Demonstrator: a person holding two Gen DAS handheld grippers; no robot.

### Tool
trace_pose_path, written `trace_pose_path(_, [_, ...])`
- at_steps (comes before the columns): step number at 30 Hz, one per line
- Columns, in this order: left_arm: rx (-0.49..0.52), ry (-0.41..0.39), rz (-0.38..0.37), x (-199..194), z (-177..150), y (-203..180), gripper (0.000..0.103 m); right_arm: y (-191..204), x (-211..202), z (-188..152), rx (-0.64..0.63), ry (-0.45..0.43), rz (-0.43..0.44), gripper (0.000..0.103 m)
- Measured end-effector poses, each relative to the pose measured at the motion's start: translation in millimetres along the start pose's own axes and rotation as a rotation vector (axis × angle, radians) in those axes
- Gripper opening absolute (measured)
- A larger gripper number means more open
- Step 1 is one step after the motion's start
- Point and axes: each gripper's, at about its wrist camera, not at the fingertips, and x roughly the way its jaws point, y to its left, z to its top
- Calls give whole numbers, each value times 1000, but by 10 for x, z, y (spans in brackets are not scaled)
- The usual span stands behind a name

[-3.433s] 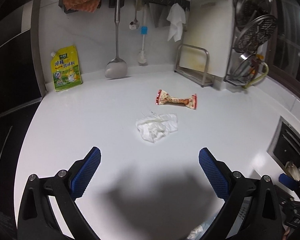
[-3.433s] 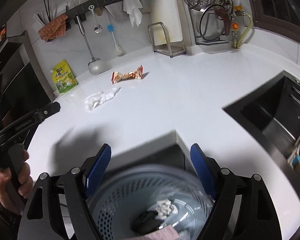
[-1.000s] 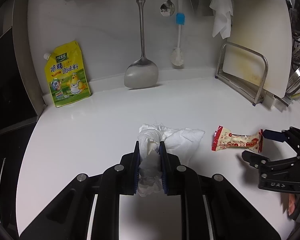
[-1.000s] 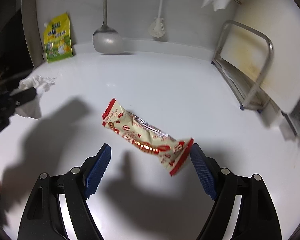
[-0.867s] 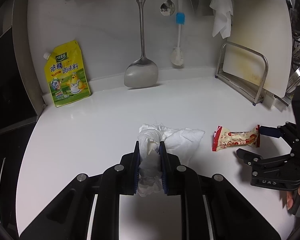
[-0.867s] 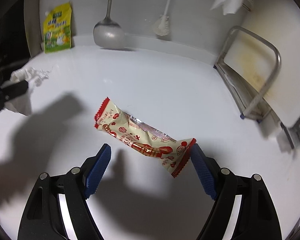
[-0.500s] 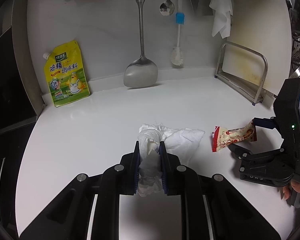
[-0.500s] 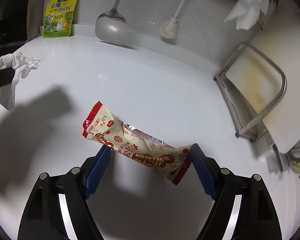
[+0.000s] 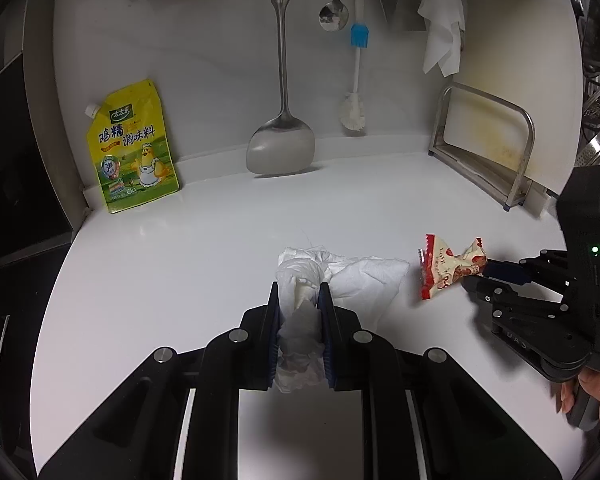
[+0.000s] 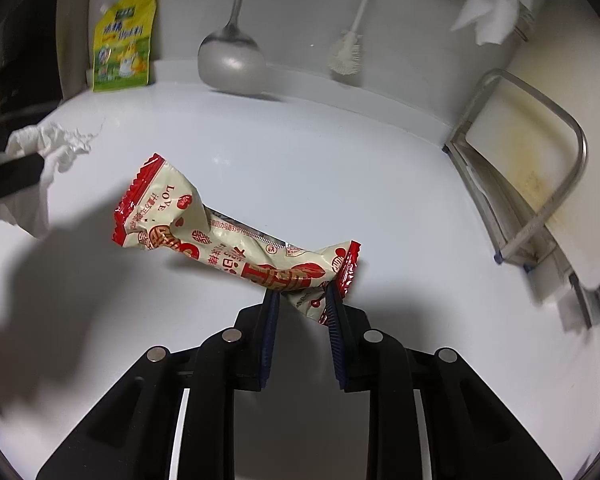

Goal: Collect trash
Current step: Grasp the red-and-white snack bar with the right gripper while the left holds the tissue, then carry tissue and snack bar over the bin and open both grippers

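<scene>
Crumpled tissue [image 9: 300,304] sat at the lower centre of the left wrist view, pinched between the blue fingers [image 9: 274,320] of the left gripper [image 9: 299,300] — its loose part spread rightward on the white desk [image 9: 180,264]. At the right of that frame the right gripper [image 9: 476,274] had its fingers clamped on one end of the red-and-cream snack wrapper [image 9: 444,268]. In the right wrist view the wrapper [image 10: 236,240] stretched from the centre toward the upper left, its near end squeezed between the closed fingers [image 10: 336,320]. A yellow seasoning pouch [image 9: 134,148] leaned against the wall at the left — a metal spatula [image 9: 281,144] hung near the upper centre.
</scene>
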Motion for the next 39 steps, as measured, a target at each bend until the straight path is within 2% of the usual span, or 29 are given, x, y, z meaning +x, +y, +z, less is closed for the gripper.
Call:
trace_pose_path(8, [-12, -47, -7, -194, -14, 8, 18, -27, -344, -223, 128, -43, 30, 23])
trace_pose_path(11, [-8, -73, 15, -307, -36, -7, 18, -3, -467, -379, 157, -33, 25, 23])
trace_pose_path(14, [-18, -73, 6, -451, -96, 27, 18, -9, -621, -540, 190, -26, 18, 23])
trace_pose_path(22, [19, -54, -21, -958, -415, 70, 18, 18, -1214, -968, 306, -52, -9, 23])
trace_pose_path(31, [35, -56, -83, -1636, -845, 7, 18, 293, -1987, -1482, 364, -104, -56, 23])
trace_pose_path(39, [83, -58, -148, -2090, -1213, -156, 18, 634, -2473, -1977, 429, -104, -86, 23])
